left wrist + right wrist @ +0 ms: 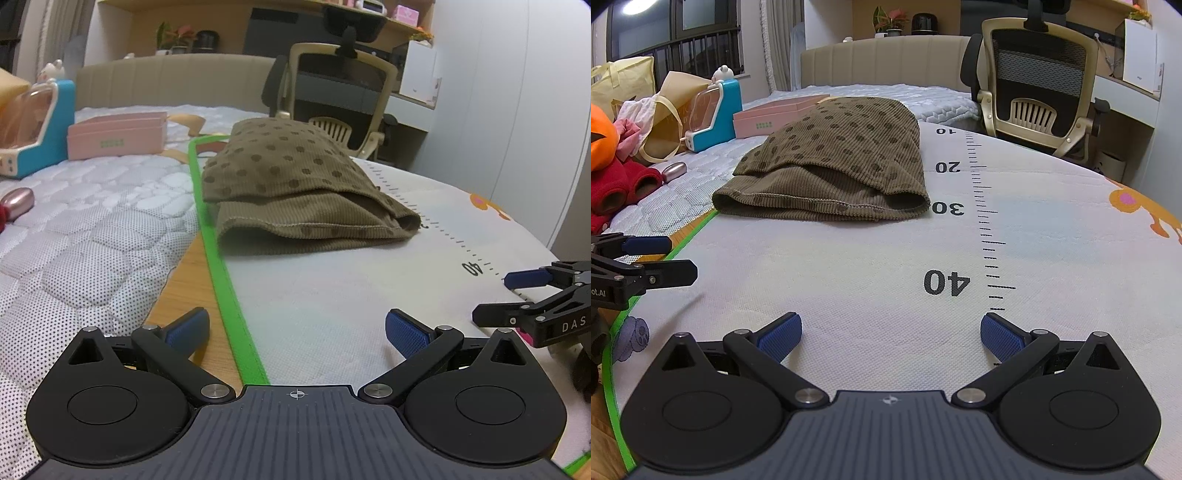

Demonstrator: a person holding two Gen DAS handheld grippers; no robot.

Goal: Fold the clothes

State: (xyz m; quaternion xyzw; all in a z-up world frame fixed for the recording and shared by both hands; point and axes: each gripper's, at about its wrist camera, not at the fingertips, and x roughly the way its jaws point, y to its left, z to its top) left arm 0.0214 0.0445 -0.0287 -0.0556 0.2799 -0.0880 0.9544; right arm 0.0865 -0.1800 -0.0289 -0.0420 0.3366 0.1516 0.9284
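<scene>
- Garment (295,184): brown corduroy piece with darker dots, folded into a compact stack, stitched hem facing both cameras. Top layer overlaps the lower one, slight gap between layers at the near edge.
- It lies on a white mat (351,288) with a printed ruler scale and a green border (218,258). In the right wrist view its near hem sits level with the 30 mark (948,209), just left of the scale; its left edge reaches the green border.
- Left gripper (297,332): jaws spread wide, nothing between the blue pads (406,334). Hovers low over the mat's left edge, one finger over the wooden board (184,284) outside the border, the other over the mat. Well short of the garment.
- Right gripper (891,334): jaws also spread wide, holding nothing. Sits over the mat near the 40 mark (946,282), well apart from the garment.
- Each gripper shows at the edge of the other's view, side by side, not touching.
- Quilted white bed cover (92,229) left of the mat carries a pink box (116,136) and a blue-and-clear case (40,125); red fabric items (617,188) and a paper bag (676,107) further left.
- Office chair (1039,85) stands beyond the mat's far right corner, beige headboard (882,62) behind the bed.
</scene>
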